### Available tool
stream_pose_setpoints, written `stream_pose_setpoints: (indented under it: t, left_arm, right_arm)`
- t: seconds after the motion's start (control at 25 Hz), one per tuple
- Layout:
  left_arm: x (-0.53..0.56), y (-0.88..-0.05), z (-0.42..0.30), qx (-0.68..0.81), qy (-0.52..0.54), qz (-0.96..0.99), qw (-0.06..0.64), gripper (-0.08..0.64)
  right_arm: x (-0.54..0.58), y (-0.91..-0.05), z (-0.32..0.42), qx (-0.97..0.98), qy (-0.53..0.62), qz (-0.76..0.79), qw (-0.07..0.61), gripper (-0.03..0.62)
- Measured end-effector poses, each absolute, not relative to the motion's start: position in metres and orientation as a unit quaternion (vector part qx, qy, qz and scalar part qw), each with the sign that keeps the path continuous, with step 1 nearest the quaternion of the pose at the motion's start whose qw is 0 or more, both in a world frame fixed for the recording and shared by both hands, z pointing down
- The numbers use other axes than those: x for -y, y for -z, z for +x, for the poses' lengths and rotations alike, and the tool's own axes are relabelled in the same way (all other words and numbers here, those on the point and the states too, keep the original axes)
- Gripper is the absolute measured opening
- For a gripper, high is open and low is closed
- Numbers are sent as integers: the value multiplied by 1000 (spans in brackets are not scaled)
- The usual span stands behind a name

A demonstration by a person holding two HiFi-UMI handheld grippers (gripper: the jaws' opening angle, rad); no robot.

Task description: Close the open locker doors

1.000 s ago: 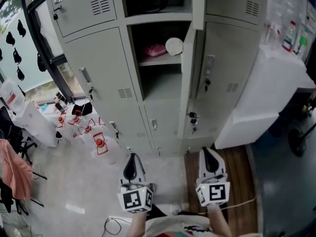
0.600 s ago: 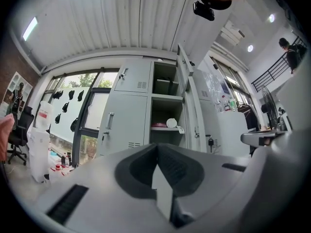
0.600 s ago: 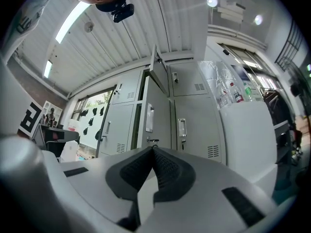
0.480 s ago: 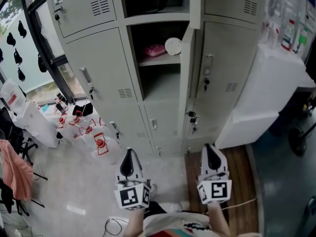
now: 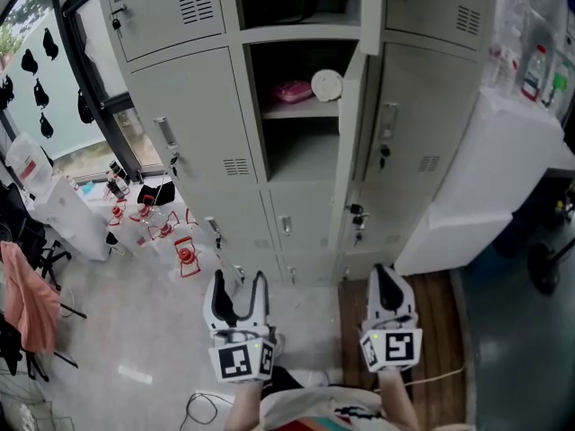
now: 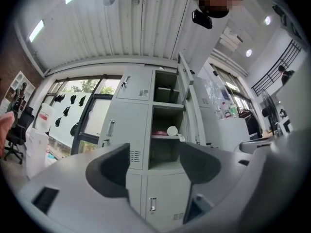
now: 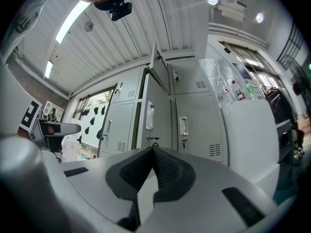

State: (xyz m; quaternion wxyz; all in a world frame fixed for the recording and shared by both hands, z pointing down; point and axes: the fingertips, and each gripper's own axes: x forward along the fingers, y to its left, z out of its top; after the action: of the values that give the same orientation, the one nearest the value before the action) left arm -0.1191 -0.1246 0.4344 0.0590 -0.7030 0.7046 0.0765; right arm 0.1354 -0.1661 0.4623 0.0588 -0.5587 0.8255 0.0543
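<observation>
Before the lockers (image 5: 193, 142), two open doors (image 5: 372, 12) (image 5: 351, 151), left gripper (image 5: 238, 282) jaws just opening, empty, right gripper (image 5: 384, 273) closed.

Matt grey painted-metal lockers (image 5: 193, 151), smooth pale floor (image 5: 135, 330), brown wood-grain boards (image 5: 440, 303), soft pink cloth (image 5: 27, 303).

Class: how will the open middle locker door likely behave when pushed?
The open middle locker door looks like thin sheet metal: probably stiff and light. Hinged on the right, it should swing, not slide. The pink item and white round thing sit inside on the shelf, so it likely shuts fully.
</observation>
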Motion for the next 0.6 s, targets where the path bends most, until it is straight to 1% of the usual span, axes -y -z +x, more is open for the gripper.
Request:
stream_pose_setpoints:
  t: [0.08,0.2,0.44,0.6]
  left_arm:
    - [128,-434,-114,-689,-90,-717,54,338]
    - [132,-441,-110,-681,-96,-725,35,380]
    - [138,-440,-101,-691,-67,-719,41,380]
    - [154,-427,-88,-695,-59,-716,30,380]
  right_arm:
    - [167,-462,135,-827,-53,-557,57,5]
    - [167,-460,134,-828,-53,-556,55,5]
    - [167,-461,145,-821,-52,-565,57,6]
    - [167,-460,154,-815,-55,-574,58,5]
